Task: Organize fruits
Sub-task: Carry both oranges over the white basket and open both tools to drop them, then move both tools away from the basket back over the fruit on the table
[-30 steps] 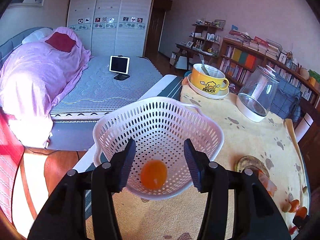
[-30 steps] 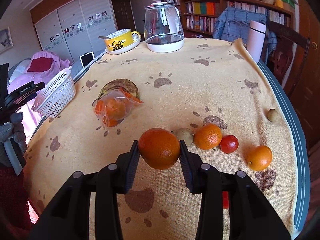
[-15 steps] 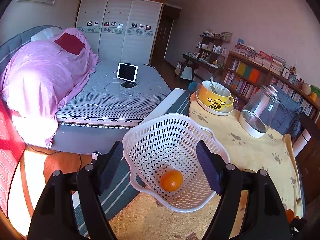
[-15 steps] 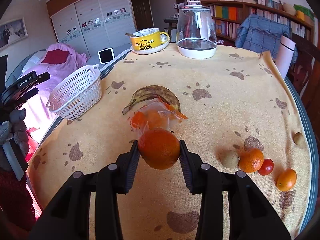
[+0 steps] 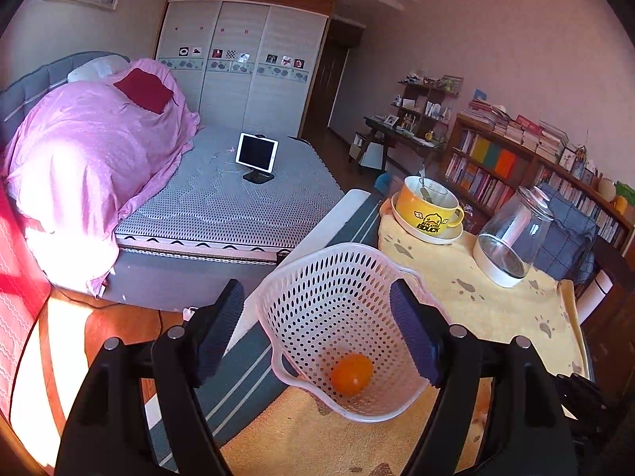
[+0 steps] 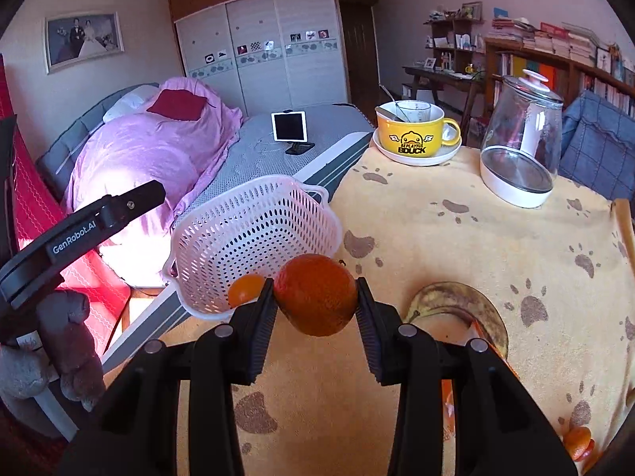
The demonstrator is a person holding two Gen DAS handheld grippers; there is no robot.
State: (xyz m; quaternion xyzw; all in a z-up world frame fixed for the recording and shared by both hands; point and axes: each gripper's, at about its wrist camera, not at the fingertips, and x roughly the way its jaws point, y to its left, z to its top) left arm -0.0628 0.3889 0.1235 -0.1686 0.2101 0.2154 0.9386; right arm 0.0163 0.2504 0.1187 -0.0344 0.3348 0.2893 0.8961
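A white perforated basket (image 5: 317, 297) (image 6: 254, 234) stands at the table's left edge with one small orange (image 5: 351, 373) (image 6: 245, 288) lying in it. My left gripper (image 5: 317, 333) hangs open in front of the basket, nothing between its fingers; its black body (image 6: 79, 234) shows at the left of the right wrist view. My right gripper (image 6: 315, 313) is shut on a large orange (image 6: 315, 295) held above the cloth, just right of the basket. A dark-spotted banana (image 6: 456, 301) and a plastic bag of fruit (image 6: 484, 333) lie to the right.
A yellow paw-print cloth (image 6: 456, 238) covers the table. At the back stand a yellow duck mug on a saucer (image 6: 412, 135) and a glass kettle (image 6: 520, 146). An orange fruit (image 6: 577, 438) lies at the lower right edge. A bed (image 5: 222, 198) lies beyond the table's left edge.
My right gripper has carried the large orange left across the table, close to the basket. My left gripper has opened wide and drawn back from the basket, leaving the small orange inside.
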